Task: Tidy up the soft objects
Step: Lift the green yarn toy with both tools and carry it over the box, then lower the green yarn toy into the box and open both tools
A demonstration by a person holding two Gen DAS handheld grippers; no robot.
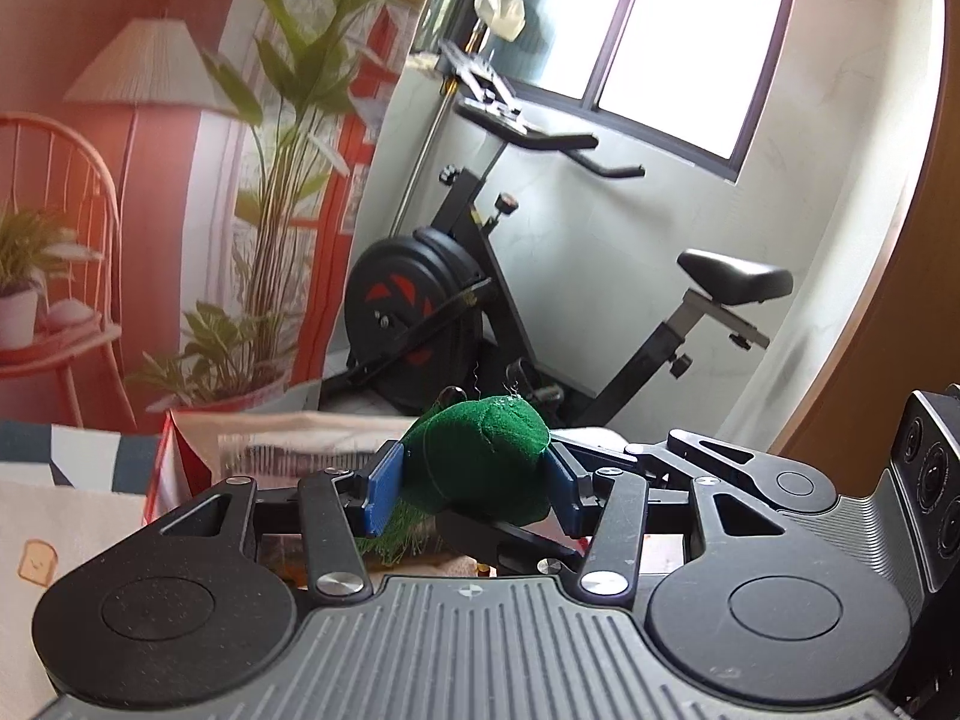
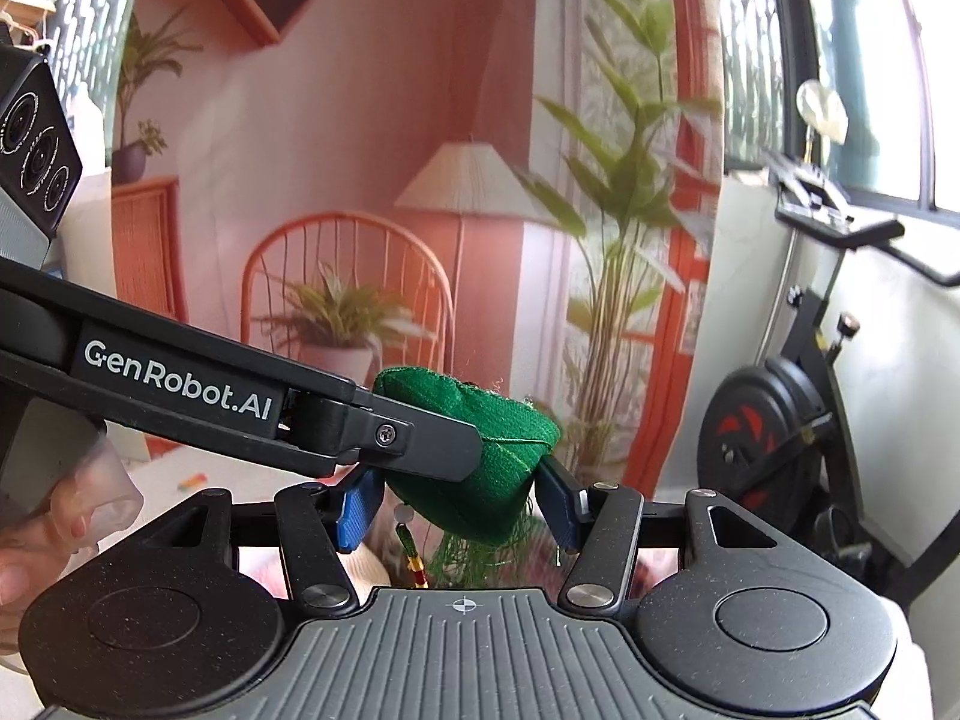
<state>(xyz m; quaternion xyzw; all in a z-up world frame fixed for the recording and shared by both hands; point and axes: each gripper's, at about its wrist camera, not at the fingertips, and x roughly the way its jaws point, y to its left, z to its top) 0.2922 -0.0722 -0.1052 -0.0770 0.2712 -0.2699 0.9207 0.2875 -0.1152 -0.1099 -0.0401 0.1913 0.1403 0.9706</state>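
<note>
Up in the air, a green felt pouch (image 1: 480,462) with a fringe of green threads hanging from its underside is held between both tools at once. Its blue pads (image 1: 384,489) pressing from either side, the left gripper (image 1: 474,489) has its jaws clamped on the pouch. Seen from the right wrist, the right gripper (image 2: 459,507) has the same pouch (image 2: 480,474) between its own blue pads (image 2: 358,510), jaws closed against the fabric, and a small beaded tassel (image 2: 411,552) dangles under it. One black finger of the left gripper (image 2: 420,441) crosses in front of the pouch in that view and hides its left half; the lettering GenRobot.AI shows on the arm behind it.

Below the pouch, in the left wrist view, sits a red-and-white bag (image 1: 180,468) with its mouth open, and to the left of the pouch lies a pale cloth with a toast print (image 1: 42,558). Behind the pouch stands a black exercise bike (image 1: 456,312), and left of the bike hangs a printed backdrop (image 1: 150,180) showing a lamp, a chair and tall plants. Above the bike is a bright window (image 1: 678,42). At the lower left of the right wrist view, well to the left of the pouch, gloved fingers (image 2: 72,516) show.
</note>
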